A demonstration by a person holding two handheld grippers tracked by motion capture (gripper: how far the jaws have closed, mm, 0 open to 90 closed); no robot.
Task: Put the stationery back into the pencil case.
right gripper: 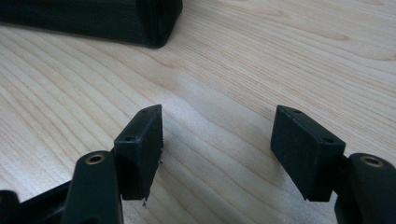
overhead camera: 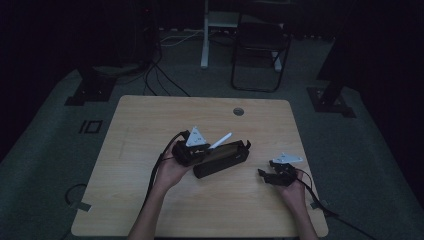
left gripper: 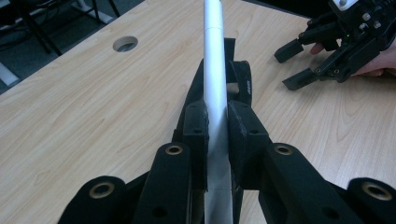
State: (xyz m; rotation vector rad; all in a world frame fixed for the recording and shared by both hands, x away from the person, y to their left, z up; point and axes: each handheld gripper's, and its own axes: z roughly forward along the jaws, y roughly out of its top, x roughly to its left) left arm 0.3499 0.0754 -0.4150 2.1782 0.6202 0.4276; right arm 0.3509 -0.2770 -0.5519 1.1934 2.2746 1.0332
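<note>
Bare tabletop (overhead camera: 150, 200) around left claw (left gripper: 217, 123) pinching white pen (left gripper: 215, 70), right claw (right gripper: 217, 140) spread.

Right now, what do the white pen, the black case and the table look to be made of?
Pen: smooth matte white, probably plastic; a seam rings the barrel. The left tongs clamp it.
Case: black woven fabric, going by the fine mesh texture; it looks soft-sided.
Table: pale wood grain with a flat, even finish, possibly laminate rather than solid wood.
</note>
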